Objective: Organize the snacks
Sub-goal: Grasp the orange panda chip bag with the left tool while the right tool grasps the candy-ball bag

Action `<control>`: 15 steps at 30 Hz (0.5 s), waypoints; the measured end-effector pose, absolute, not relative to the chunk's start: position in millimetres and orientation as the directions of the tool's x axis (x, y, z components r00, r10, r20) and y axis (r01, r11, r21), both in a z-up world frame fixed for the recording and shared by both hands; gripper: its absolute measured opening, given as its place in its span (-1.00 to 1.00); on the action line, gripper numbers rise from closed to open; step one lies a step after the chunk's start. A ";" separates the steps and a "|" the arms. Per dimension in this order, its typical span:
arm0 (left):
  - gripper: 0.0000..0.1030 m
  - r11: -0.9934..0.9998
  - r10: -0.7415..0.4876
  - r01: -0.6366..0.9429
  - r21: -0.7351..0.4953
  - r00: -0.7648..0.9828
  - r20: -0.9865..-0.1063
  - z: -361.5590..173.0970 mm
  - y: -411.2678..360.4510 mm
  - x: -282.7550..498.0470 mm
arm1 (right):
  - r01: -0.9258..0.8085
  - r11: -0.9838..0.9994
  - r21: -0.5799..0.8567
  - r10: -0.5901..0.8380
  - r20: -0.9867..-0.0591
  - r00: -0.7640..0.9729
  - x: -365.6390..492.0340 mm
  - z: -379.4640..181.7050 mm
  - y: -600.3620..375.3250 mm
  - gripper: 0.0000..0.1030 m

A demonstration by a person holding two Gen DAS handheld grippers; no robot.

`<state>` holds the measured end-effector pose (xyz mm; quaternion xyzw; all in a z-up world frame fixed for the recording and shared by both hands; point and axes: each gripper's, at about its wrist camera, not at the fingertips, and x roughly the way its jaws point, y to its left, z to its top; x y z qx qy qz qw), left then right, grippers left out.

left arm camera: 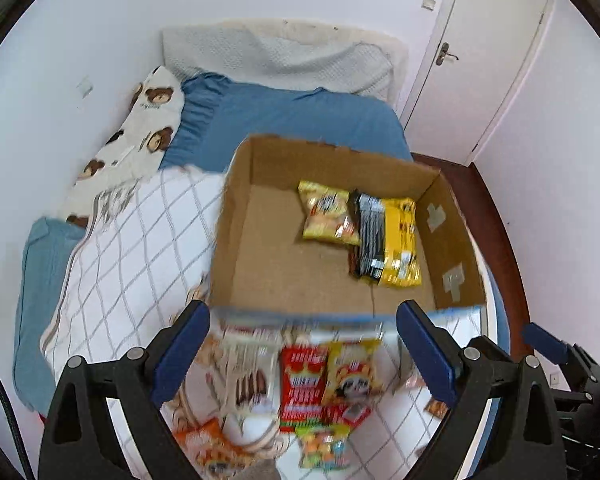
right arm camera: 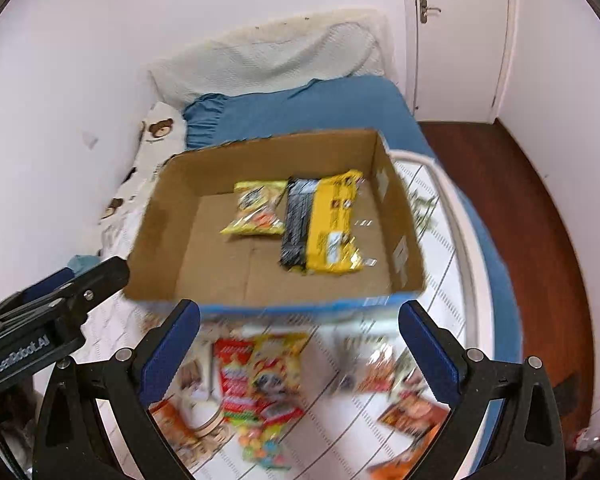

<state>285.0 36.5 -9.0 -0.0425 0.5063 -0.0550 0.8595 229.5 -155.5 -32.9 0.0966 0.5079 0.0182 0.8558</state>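
Both claws hang over the near end of the bed (left arm camera: 112,248), each with its blue-padded fingers spread wide apart and nothing between them. The left claw (left arm camera: 304,344) sits above a loose heap of snack packets lying on the white checked quilt (left arm camera: 140,240); the right claw (right arm camera: 300,340) hovers just beside it over the same heap.

Nearest in the heap is a small colourful candy bag (left arm camera: 324,448), with an orange packet (left arm camera: 208,452) toward the bed's left edge. Just beyond lie a red packet (left arm camera: 300,384) and, overlapping it, a yellow cartoon-printed packet (left arm camera: 354,368). In the right wrist view, more packets lie toward the bed's right edge, among them an orange-brown packet (right arm camera: 414,412); motion blur hides their print.

Past the heap stands an open cardboard box (left arm camera: 236,248), its near wall touching the quilt just beyond the packets. Inside, toward the far right corner, a small yellow snack bag (left arm camera: 328,216) lies flat, and beside it, against the right wall, a larger yellow and black bag (left arm camera: 388,240).

Behind the box are a blue sheet (left arm camera: 300,120), a bear-print pillow (left arm camera: 140,132) at the bed's left edge, and a pale headboard cover (left arm camera: 280,52) against the wall. A white door (left arm camera: 492,52) stands at the far right.
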 end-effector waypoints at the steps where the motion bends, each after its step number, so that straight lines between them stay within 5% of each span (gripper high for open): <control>1: 0.86 0.992 -0.128 0.049 -0.119 0.474 -0.871 -14.4 41.4 277.0 | 0.062 0.979 0.197 0.145 -0.870 0.472 221.7 -36.1 -154.2 0.97; 9: 0.86 0.998 -0.038 -0.048 -0.050 0.228 -0.973 -119.1 107.6 202.3 | 0.121 0.940 0.320 0.275 -0.917 0.290 171.2 -127.5 -143.7 0.97; 15: 0.85 0.950 -0.176 -0.250 -0.185 0.058 -0.983 -189.1 151.7 182.9 | 0.135 0.938 0.321 0.296 -0.939 0.176 160.7 -194.0 -121.2 0.80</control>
